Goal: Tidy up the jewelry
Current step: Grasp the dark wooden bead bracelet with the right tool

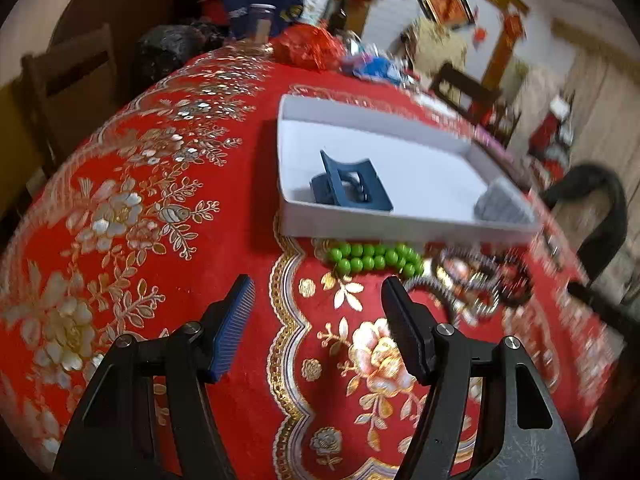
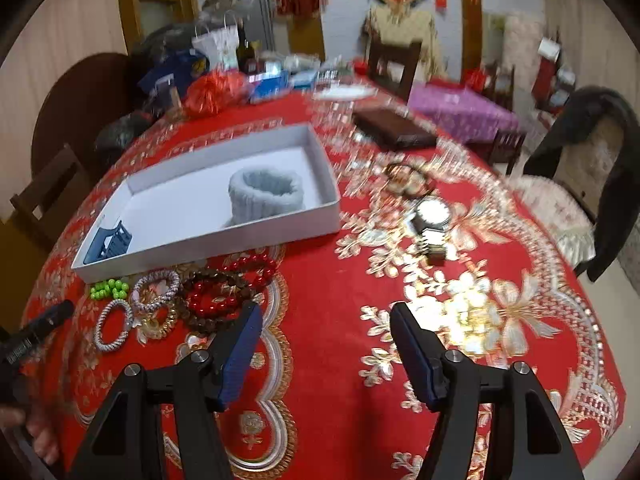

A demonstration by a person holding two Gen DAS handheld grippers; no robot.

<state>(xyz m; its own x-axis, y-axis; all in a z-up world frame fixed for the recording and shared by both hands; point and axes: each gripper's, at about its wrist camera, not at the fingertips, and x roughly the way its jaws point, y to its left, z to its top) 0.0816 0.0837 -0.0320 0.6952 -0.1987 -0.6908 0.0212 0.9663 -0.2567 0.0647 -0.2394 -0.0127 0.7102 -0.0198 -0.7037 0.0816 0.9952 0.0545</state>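
Note:
A white tray point(image 1: 360, 224) point(image 2: 208, 246) lies on the red tablecloth. It holds a blue hair claw point(image 1: 348, 184) point(image 2: 108, 242) and a grey knitted band point(image 2: 266, 196) point(image 1: 504, 202). In front of the tray lie a green bead bracelet point(image 1: 374, 258) point(image 2: 109, 288), silver bracelets point(image 2: 114, 324), and red and brown bead bracelets point(image 2: 216, 296). A wristwatch point(image 2: 432, 220) and a dark bracelet point(image 2: 408, 178) lie right of the tray. My left gripper point(image 1: 320, 292) is open and empty, just short of the green beads. My right gripper point(image 2: 326, 320) is open and empty, above bare cloth right of the bracelets.
Clutter stands at the table's far end: a red foil bundle point(image 2: 212, 90), bags, a bottle and a dark flat box point(image 2: 394, 128). Wooden chairs point(image 1: 68, 80) stand left. A chair draped with a dark coat point(image 2: 600, 168) stands right. The left gripper shows at the right wrist view's left edge point(image 2: 36, 332).

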